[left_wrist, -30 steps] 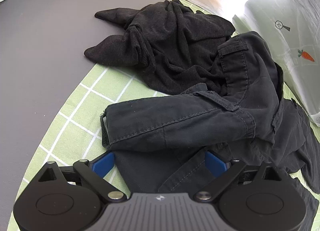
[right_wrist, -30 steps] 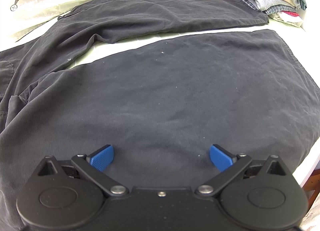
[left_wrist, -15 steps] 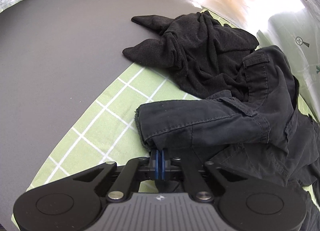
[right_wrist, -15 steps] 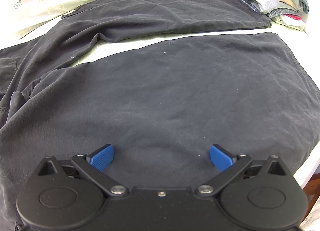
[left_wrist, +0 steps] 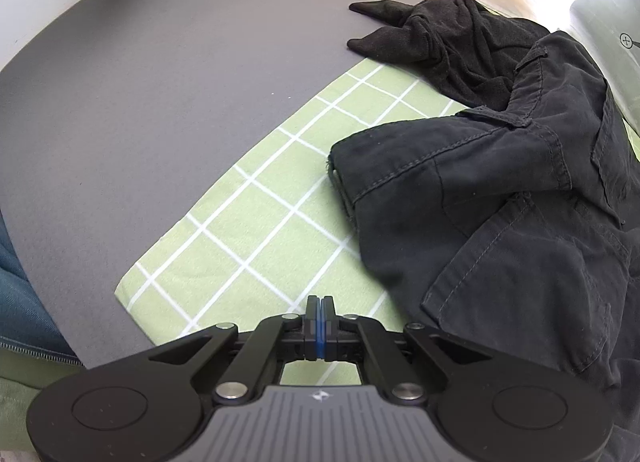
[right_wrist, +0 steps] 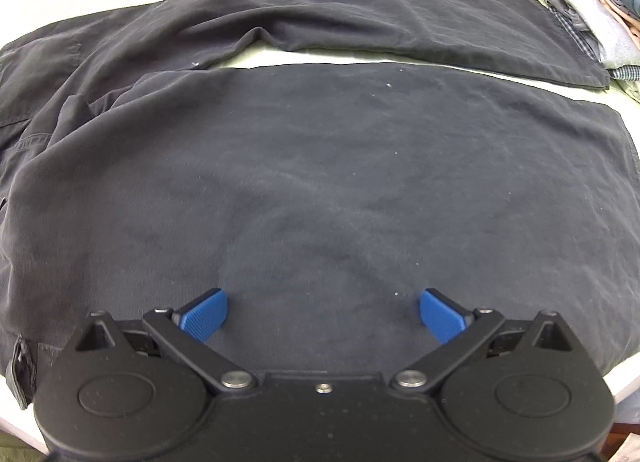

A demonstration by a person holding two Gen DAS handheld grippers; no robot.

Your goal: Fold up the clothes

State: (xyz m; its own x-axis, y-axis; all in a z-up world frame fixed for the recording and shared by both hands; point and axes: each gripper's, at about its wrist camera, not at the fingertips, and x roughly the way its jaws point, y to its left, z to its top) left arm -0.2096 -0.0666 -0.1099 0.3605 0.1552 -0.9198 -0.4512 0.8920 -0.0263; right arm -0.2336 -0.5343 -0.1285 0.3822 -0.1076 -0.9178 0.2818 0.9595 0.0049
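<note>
Pressing my left gripper [left_wrist: 319, 320] shut, I have its blue pads flat against each other with nothing between them, and its jaws hang over the green checked cloth [left_wrist: 256, 230]. The dark trousers [left_wrist: 500, 198] lie just to the right of those jaws, apart from them: a bunched waistband end with stitched pockets, its folded edge facing left across the cloth. Beyond the trousers, farther from me, a black knitted garment [left_wrist: 452, 42] lies crumpled, partly on the cloth and partly on the grey table [left_wrist: 160, 82]. A strip of blue fabric [left_wrist: 16, 294] shows at the left edge of this view.

My right gripper [right_wrist: 323, 314] has its jaws spread wide, holding nothing, and hovers low over the near trouser leg [right_wrist: 340, 182], which lies spread flat and fills the space straight ahead of the pads. The far trouser leg [right_wrist: 380, 18] lies flat beyond it, with a pale gap between the two. At the far right corner sits a pile of other clothes [right_wrist: 596, 10].
</note>
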